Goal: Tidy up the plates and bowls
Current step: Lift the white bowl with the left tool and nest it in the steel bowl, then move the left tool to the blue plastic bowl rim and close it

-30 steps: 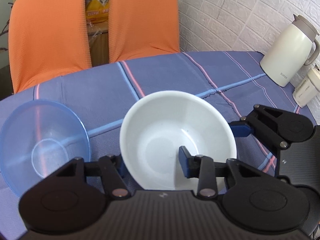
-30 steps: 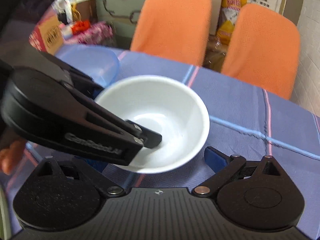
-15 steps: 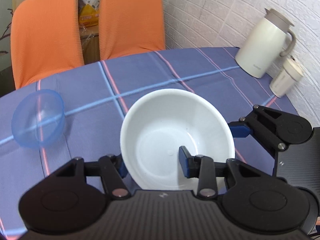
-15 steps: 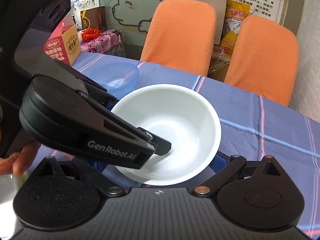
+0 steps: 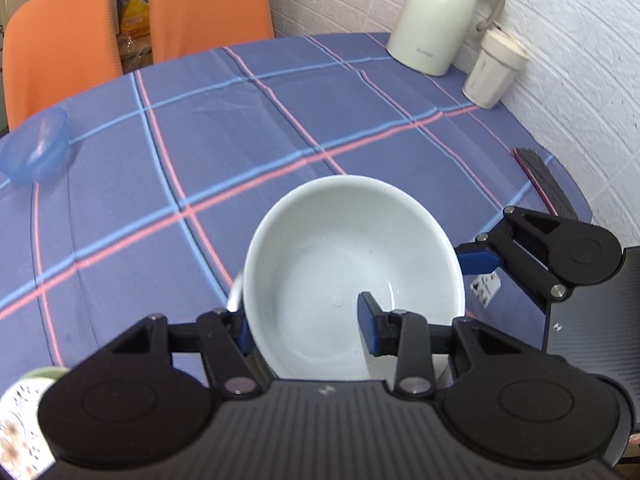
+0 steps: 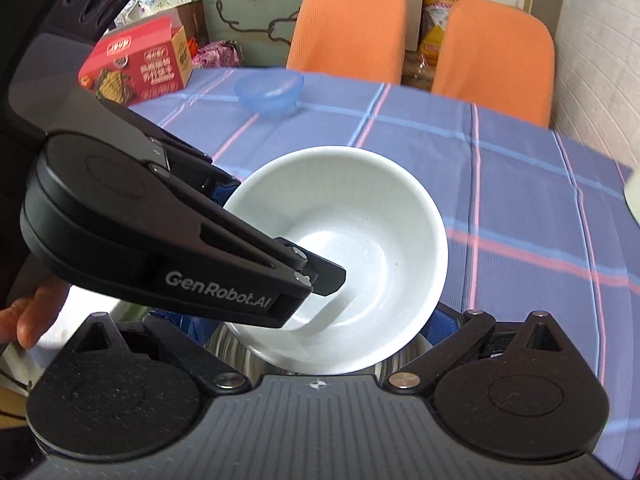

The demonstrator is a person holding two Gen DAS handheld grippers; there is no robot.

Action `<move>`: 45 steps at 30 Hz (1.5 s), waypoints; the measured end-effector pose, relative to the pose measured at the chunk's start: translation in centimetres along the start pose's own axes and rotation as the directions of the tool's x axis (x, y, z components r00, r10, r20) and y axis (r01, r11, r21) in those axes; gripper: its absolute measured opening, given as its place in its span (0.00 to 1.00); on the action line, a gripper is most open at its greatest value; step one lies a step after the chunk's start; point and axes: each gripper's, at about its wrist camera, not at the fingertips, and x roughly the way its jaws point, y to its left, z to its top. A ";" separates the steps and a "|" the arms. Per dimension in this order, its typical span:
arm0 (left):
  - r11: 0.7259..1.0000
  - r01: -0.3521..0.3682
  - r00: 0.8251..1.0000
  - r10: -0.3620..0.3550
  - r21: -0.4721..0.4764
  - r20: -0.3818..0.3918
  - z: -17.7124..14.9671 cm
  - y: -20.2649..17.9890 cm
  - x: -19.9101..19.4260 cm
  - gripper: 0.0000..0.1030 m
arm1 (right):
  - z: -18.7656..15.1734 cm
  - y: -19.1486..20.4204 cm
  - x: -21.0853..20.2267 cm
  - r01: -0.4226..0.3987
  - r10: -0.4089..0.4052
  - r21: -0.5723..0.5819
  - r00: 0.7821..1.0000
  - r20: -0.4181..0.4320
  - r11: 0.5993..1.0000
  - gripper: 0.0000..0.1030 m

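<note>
Gripping the white bowl (image 5: 352, 248) by its near wall with the left gripper (image 5: 304, 320), jaws clenched on it, one finger inside and one outside. Holding it off the surface (image 5: 200, 160), over the near edge, above something shiny and metallic (image 6: 240, 348), hard to identify. Flanking it with the right gripper (image 6: 316, 328), jaws released and spread wide, one blue pad just beside the rim. Best to hold the rim level, lower slowly and centre before letting go; a one-wall pinch looks prone to tipping. Plenty of open room across the middle. Blue bowl (image 5: 34, 148) at the far left edge, jug (image 5: 436, 20) and cup (image 5: 496, 68) at the far right corner, patterned plate (image 5: 16, 420) at the near left.
</note>
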 end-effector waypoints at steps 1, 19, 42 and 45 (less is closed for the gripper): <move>1.000 -0.004 1.000 0.004 0.002 0.000 -0.4 -0.2 0.1 0.36 | -0.6 0.2 -0.1 0.000 0.000 0.002 1.000 -0.002 1.000 0.87; 0.998 -0.065 0.986 0.063 0.011 0.154 -2.4 0.9 -3.6 0.84 | -4.5 -0.8 -2.7 0.028 -0.038 0.104 0.995 0.094 0.994 0.86; 0.948 -0.218 0.943 0.266 -0.231 0.202 -3.9 15.4 -8.8 0.94 | 0.1 1.1 -2.1 0.165 -0.179 0.088 0.965 0.193 0.982 0.86; 0.933 -0.248 0.929 0.305 -0.260 0.208 -2.7 18.5 -8.8 0.94 | 2.5 2.1 -1.1 0.213 -0.212 0.022 0.945 0.248 0.977 0.86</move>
